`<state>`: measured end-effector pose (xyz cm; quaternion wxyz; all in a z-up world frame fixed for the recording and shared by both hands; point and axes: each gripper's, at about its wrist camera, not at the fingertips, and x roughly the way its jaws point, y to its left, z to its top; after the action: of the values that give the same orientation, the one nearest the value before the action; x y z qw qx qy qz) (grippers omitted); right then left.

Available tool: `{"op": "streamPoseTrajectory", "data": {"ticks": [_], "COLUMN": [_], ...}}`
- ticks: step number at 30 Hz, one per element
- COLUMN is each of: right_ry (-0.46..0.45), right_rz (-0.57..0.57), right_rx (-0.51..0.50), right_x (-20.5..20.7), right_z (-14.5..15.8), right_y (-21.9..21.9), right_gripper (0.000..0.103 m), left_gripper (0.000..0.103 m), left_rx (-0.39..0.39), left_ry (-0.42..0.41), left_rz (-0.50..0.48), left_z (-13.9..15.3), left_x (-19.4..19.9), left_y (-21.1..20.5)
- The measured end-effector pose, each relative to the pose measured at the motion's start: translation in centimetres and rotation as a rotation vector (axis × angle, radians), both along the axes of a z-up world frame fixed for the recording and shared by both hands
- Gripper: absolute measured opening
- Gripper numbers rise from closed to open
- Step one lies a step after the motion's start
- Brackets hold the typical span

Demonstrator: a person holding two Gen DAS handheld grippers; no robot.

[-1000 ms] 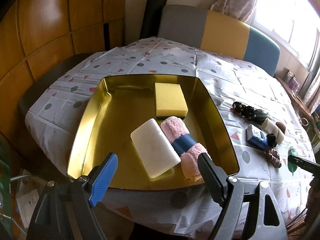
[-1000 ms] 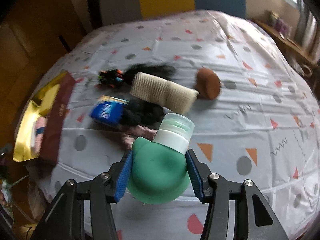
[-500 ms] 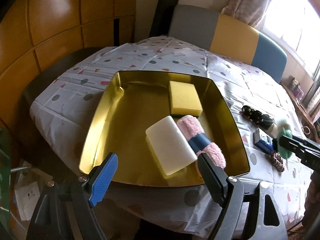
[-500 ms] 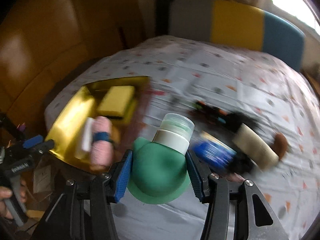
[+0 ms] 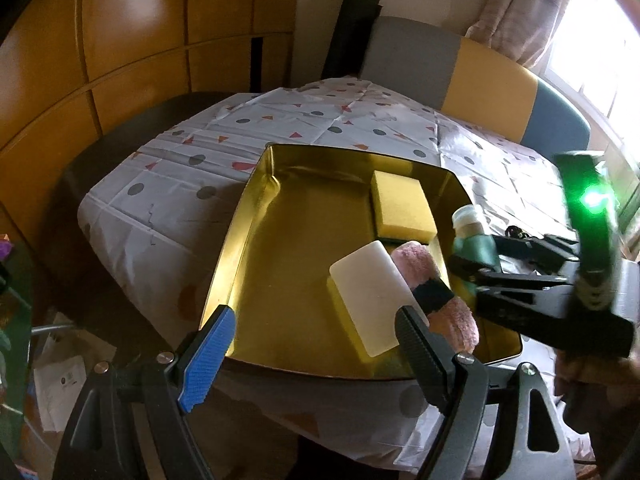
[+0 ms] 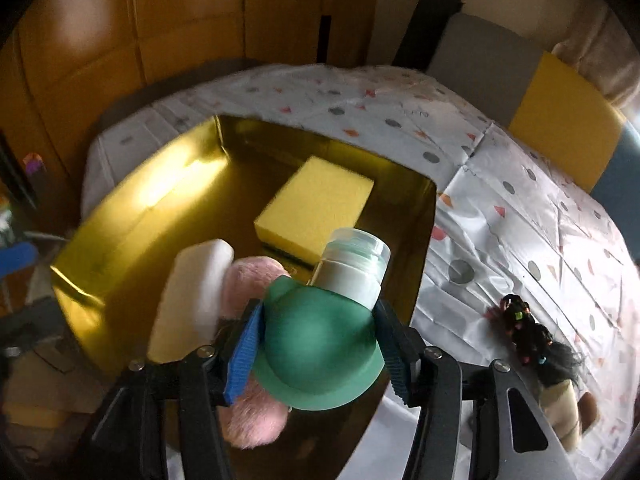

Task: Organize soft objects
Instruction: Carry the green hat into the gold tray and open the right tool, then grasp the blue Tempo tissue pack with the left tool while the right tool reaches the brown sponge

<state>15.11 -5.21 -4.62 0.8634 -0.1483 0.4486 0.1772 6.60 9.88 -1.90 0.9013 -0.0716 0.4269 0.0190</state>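
My right gripper [image 6: 318,354] is shut on a soft green bottle [image 6: 320,344] with a pale cap and holds it above the right side of the gold tray [image 6: 132,200]. The bottle also shows in the left wrist view [image 5: 476,236], over the tray's right rim [image 5: 456,184]. In the tray lie a yellow sponge [image 5: 402,210], a white sponge block [image 5: 370,300] and a pink rolled cloth [image 5: 448,308] with a dark band. My left gripper [image 5: 310,354] is open and empty, just in front of the tray's near edge.
The tray sits on a table with a white patterned cloth [image 5: 192,160]. Black hair ties [image 6: 520,328] and a beige roll [image 6: 560,404] lie on the cloth to the right. A padded bench [image 5: 492,84] stands behind, and wooden panels on the left.
My right gripper has carried the green bottle left, from over the loose items to above the tray. The left gripper has shifted left and stays open.
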Motion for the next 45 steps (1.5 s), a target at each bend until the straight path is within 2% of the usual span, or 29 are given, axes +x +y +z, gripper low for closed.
{"op": "streamPoseTrajectory", "data": {"ticks": [4, 11, 15, 18, 28, 38, 45], "right_ry": [0.007, 0.0, -0.021, -0.047, -0.135, -0.21, -0.26], "right_rz": [-0.009, -0.016, -0.031, -0.05, -0.092, -0.187, -0.344], "right_rx": [-0.02, -0.027, 0.011, 0.055, 0.115, 0.105, 0.086], "right_x": [0.5, 0.5, 0.0, -0.6, -3.8, -6.8, -7.9], "right_z": [-0.9, -1.2, -0.1, 1.1, 3.9, 5.1, 5.9], "right_y": [0.1, 0.0, -0.6, -1.4, -4.5, -10.6, -18.1], "right_gripper": [0.063, 0.062, 0.064, 0.071, 0.073, 0.078, 0.081], "left_gripper": [0.083, 0.083, 0.083, 0.083, 0.083, 0.083, 0.083], "left_rx": [0.0, 0.002, 0.008, 0.013, 0.026, 0.015, 0.014], "left_ry": [0.002, 0.001, -0.007, -0.01, -0.03, -0.037, -0.045], "left_rz": [0.005, -0.003, -0.008, -0.012, -0.044, -0.111, -0.171], "left_z": [-0.1, 0.0, 0.2, 0.4, 1.2, 1.7, 2.2], "left_x": [0.1, -0.1, -0.4, -0.5, -1.1, -1.6, -1.7], "left_y": [0.1, -0.1, -0.4, -0.6, -1.9, -4.1, -6.5]}}
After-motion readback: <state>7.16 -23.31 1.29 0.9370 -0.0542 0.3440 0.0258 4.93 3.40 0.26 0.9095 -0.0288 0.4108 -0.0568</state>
